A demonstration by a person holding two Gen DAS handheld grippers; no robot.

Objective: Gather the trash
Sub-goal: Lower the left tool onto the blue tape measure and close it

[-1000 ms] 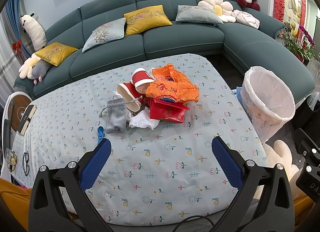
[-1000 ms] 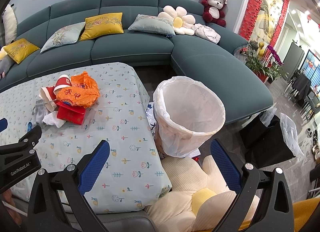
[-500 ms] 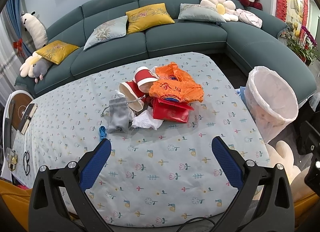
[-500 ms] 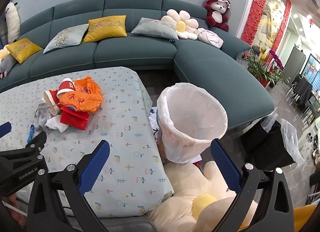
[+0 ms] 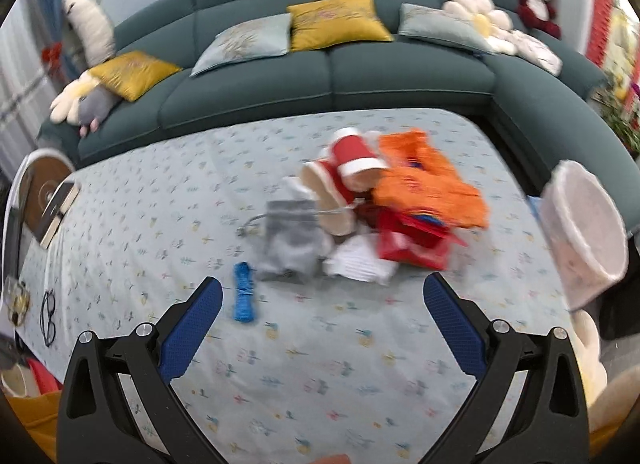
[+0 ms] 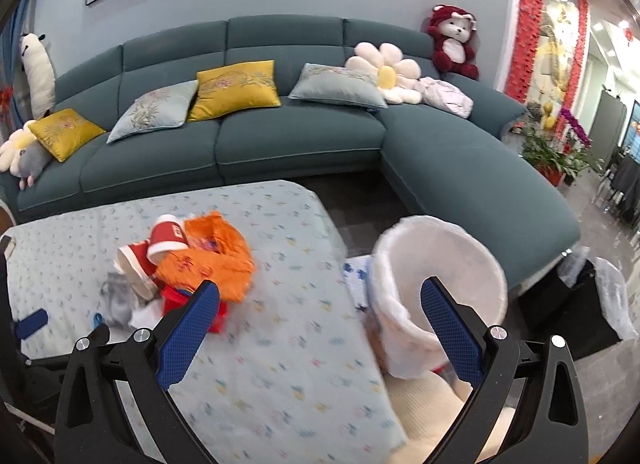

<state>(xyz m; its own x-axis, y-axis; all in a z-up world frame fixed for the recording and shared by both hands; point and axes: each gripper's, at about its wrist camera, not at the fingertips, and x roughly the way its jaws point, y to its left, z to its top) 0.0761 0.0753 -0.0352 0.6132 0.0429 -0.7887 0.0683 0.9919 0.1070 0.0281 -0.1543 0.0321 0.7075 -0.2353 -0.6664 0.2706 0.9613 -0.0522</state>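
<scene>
Trash pile mid-table, bin off its right edge, sofa behind — cord bundle nearer left.

Print on the orange bag and red cup is blurred, unreadable.

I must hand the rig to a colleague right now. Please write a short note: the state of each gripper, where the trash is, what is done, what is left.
Left gripper: open, empty, above the table short of the trash.
Right gripper: open, empty, between table and bin.
Trash sits in one heap mid-table: two red paper cups, orange bag, red packet, white tissue, grey pouch; a blue cord lies apart, nearer the left gripper.
Lined bin: beside the table's right edge; contents hard to tell.
Done: nothing picked up. Left: everything.
</scene>
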